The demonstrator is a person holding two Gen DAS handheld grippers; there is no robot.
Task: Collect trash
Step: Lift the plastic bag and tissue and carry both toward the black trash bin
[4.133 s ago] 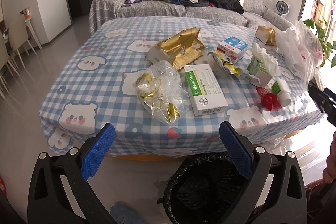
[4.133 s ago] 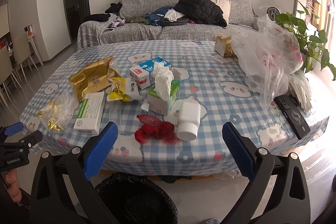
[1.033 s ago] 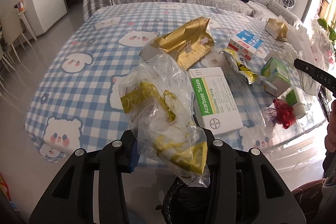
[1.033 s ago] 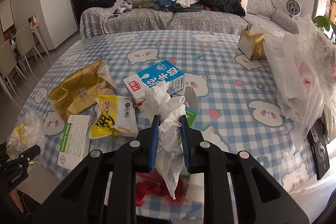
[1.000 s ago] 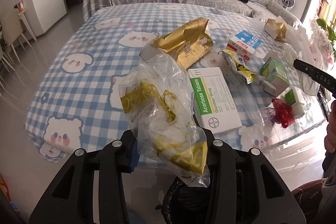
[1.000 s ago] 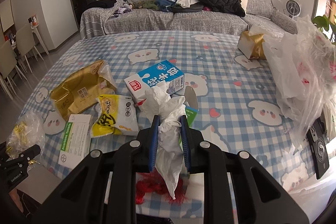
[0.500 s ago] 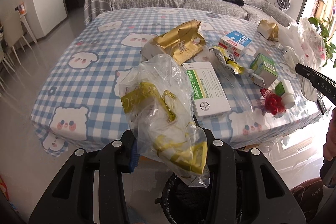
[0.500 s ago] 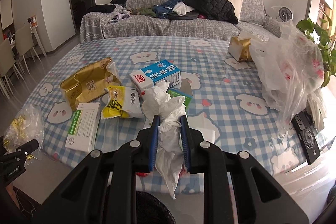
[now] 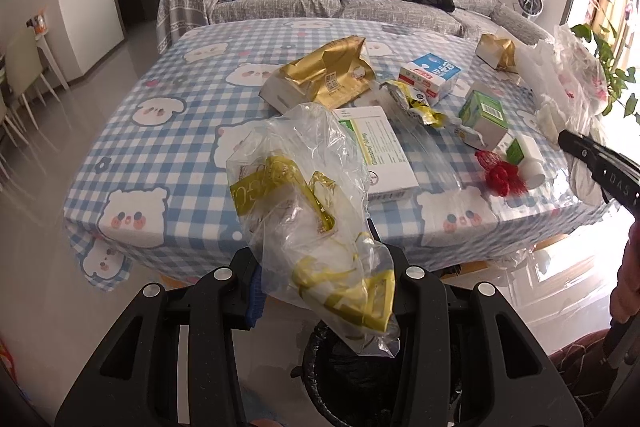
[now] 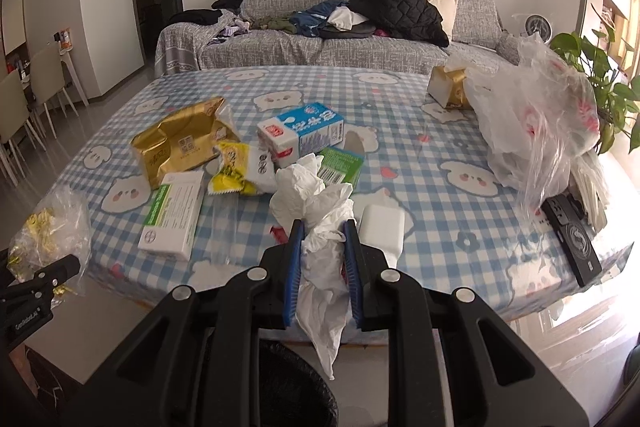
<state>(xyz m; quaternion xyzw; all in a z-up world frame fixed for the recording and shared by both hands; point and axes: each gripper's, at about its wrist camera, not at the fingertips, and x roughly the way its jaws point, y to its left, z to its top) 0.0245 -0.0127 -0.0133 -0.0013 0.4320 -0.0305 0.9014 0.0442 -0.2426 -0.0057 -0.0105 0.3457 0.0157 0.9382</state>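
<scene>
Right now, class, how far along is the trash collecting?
Done: nothing visibly binned. In hand: left tool grips the clear bag; right tool grips the tissue, both near the bin. Left: gold bag, milk carton, medicine box.

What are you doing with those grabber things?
A person is tidying rubbish off the blue checked tablecloth. The left gripper clamps a clear plastic bag of gold wrappers, and the right gripper pinches a crumpled white tissue. Both hang near the black-lined bin below the table edge. Boxes and packets remain on the table.
</scene>
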